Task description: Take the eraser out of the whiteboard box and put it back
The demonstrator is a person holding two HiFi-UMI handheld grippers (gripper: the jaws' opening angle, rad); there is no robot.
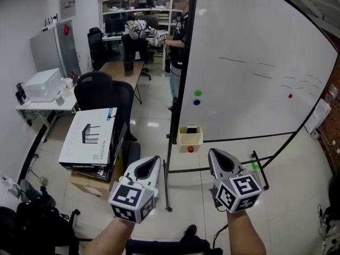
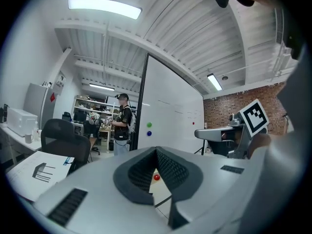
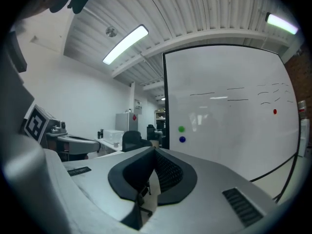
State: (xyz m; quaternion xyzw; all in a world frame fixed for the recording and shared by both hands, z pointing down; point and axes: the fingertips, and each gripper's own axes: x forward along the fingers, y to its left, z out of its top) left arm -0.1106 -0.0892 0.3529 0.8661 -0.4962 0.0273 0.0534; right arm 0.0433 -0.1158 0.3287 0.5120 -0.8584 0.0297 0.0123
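Note:
A pale yellow box (image 1: 190, 138) hangs at the lower edge of the whiteboard (image 1: 249, 62), with the dark eraser (image 1: 191, 129) lying inside it. A red magnet (image 1: 190, 149) sits just below the box and shows between the left jaws too, as the red magnet (image 2: 156, 177). My left gripper (image 1: 154, 159) and right gripper (image 1: 215, 153) are side by side low in the head view, well short of the box and pointing toward it. The left gripper (image 2: 156, 151) has its tips together with nothing held. The right gripper (image 3: 155, 150) is likewise shut and empty.
Green (image 1: 197, 93) and blue (image 1: 196, 102) magnets stick on the board. A person (image 1: 178, 36) stands behind the board's black edge post (image 1: 175, 116). Left of it are office chairs (image 1: 101, 92), a large white carton (image 1: 90, 137) and a desk with a printer (image 1: 41, 84).

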